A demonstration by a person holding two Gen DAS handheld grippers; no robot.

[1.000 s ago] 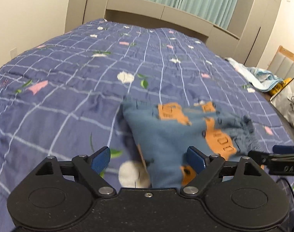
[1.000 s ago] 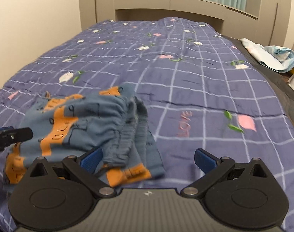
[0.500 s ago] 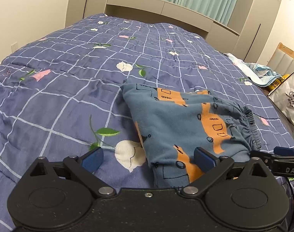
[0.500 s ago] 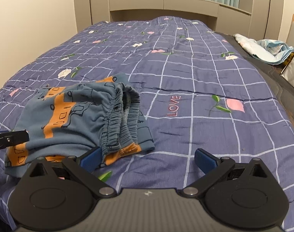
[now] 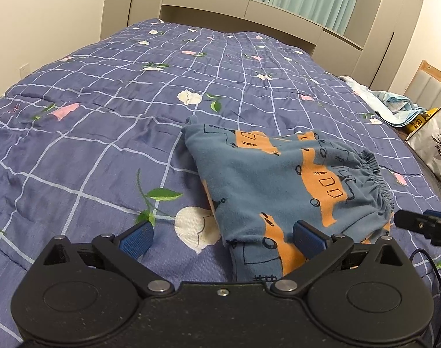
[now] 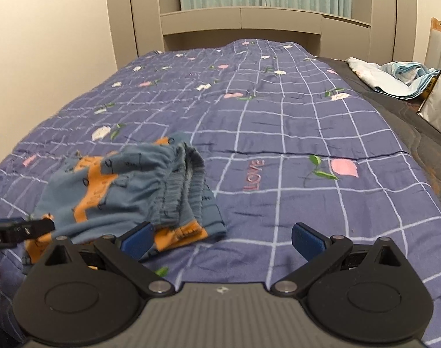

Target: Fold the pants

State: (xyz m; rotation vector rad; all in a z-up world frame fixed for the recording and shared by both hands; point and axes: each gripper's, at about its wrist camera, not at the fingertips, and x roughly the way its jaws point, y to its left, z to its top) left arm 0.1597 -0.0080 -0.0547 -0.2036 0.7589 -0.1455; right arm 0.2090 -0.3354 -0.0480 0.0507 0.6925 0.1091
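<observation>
Folded blue pants (image 5: 281, 191) with orange vehicle prints lie in a compact stack on the bed, elastic waistband toward the right. My left gripper (image 5: 222, 239) hovers just short of their near edge, jaws wide open, pads touching no cloth. In the right wrist view the same pants (image 6: 127, 191) sit at the left, waistband layers facing me. My right gripper (image 6: 220, 239) is open above bare quilt, to the right of the pants, with nothing between its fingers. A tip of each gripper shows at the other view's edge.
A blue-purple checked quilt (image 5: 104, 116) with flowers covers the bed. A light blue cloth heap (image 6: 394, 78) and a white paper bag (image 5: 435, 145) sit off the bed's right side. A beige headboard unit (image 6: 240, 20) and curtains stand behind.
The left gripper's jaws spread wider and drew back off the pants, which now rest flat. The right gripper shifted to the right, away from the pants, staying open.
</observation>
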